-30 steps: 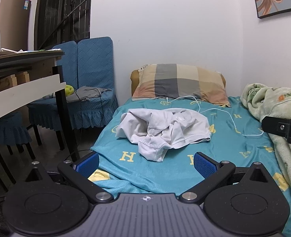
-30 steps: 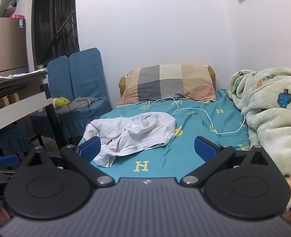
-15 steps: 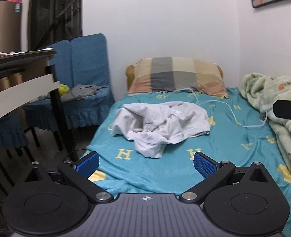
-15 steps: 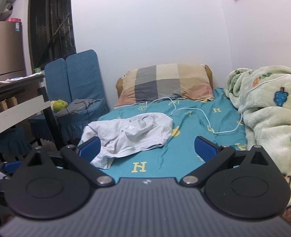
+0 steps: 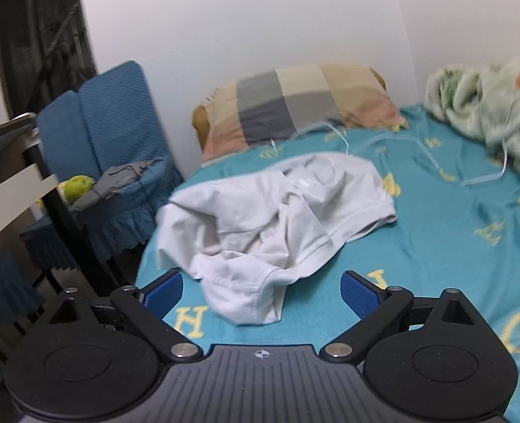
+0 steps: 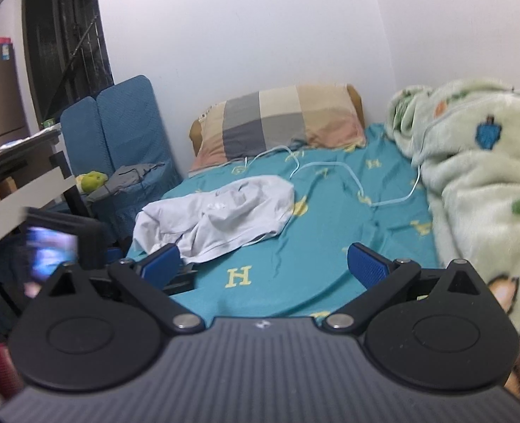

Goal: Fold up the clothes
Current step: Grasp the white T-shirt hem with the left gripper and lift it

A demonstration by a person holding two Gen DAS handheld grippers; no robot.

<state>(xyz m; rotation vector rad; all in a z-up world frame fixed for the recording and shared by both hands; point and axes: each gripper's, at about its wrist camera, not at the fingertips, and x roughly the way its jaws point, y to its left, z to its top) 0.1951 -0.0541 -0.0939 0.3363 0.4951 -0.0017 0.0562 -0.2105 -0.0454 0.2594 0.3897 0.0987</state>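
A crumpled white garment (image 5: 274, 218) lies on the teal bed sheet (image 5: 418, 246), near the bed's left edge. My left gripper (image 5: 261, 290) is open and empty, its blue pads just short of the garment's near hem. In the right wrist view the same garment (image 6: 221, 215) lies ahead and to the left. My right gripper (image 6: 263, 264) is open and empty above the sheet (image 6: 316, 246), its left pad near the garment's near edge. The left gripper's body (image 6: 66, 243) shows blurred at the left of that view.
A checked pillow (image 5: 295, 102) lies at the bed's head, with a white cable (image 6: 348, 179) across the sheet. A green fleece blanket (image 6: 478, 183) is piled along the right side. Blue chairs (image 5: 115, 130) and a table (image 5: 9, 183) stand left of the bed.
Both grippers have moved forward and nearer to the garment; the left one has come close to its near hem. The left gripper has come into the right wrist view. Both stay open.
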